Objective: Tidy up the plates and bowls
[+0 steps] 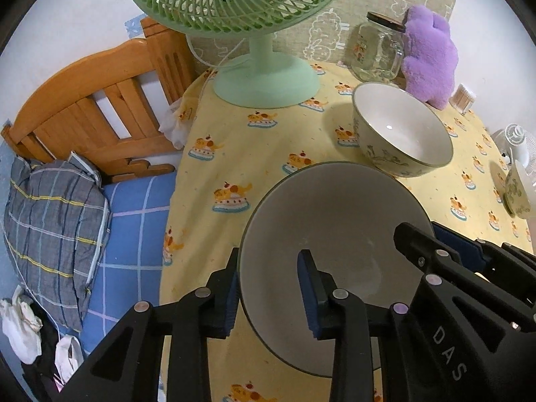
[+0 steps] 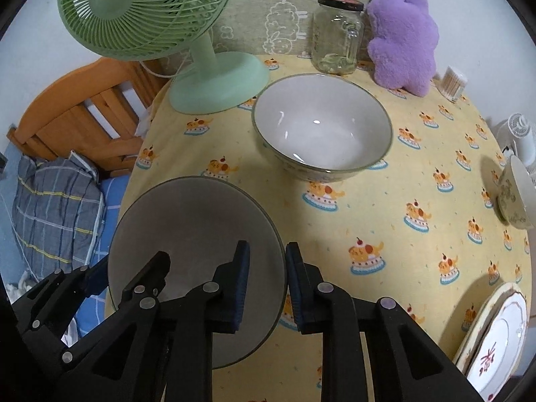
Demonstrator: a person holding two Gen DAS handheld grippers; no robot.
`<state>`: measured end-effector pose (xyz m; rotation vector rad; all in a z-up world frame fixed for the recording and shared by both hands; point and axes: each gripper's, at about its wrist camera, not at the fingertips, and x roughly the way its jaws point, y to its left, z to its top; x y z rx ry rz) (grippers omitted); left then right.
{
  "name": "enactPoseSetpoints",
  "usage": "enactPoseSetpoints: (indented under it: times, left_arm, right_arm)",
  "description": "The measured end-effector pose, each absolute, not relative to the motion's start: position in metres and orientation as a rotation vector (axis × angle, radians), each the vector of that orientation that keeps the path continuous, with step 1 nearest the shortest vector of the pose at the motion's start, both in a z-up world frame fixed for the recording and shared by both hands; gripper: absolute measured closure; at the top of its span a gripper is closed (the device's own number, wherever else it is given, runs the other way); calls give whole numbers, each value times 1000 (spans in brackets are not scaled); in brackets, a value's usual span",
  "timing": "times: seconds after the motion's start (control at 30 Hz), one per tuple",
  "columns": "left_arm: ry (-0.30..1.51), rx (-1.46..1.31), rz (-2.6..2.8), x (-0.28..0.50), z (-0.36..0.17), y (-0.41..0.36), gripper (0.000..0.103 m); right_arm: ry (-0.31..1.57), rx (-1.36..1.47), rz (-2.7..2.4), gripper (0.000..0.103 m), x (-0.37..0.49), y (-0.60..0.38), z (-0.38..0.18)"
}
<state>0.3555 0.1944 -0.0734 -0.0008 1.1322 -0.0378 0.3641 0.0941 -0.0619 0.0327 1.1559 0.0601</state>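
Observation:
A white bowl with a dark rim (image 1: 335,234) (image 2: 194,231) hangs above the near left of the table, gripped on opposite sides. My left gripper (image 1: 269,296) is shut on its left rim, one finger inside and one outside. My right gripper (image 2: 266,281) is shut on its right rim the same way. A larger patterned bowl (image 1: 402,134) (image 2: 321,124) stands beyond it on the yellow tablecloth (image 2: 385,201). A small patterned bowl (image 1: 517,191) (image 2: 516,194) stands at the right edge. A white plate with a red mark (image 2: 495,345) lies near right.
A green desk fan (image 1: 264,77) (image 2: 214,77) stands at the back left. A glass jar (image 2: 336,33), a purple plush toy (image 2: 402,33) and a toothpick holder (image 2: 454,82) stand along the back. A small white fan (image 2: 521,134) is far right. A bed with a pillow (image 1: 57,221) lies left.

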Motion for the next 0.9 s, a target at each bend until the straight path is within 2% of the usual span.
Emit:
enactPoseSetpoints:
  times: [0.9]
  left_arm:
    - [1133, 52, -162, 270, -52, 130, 72]
  right_arm:
    - [1159, 84, -74, 78, 262, 28, -36]
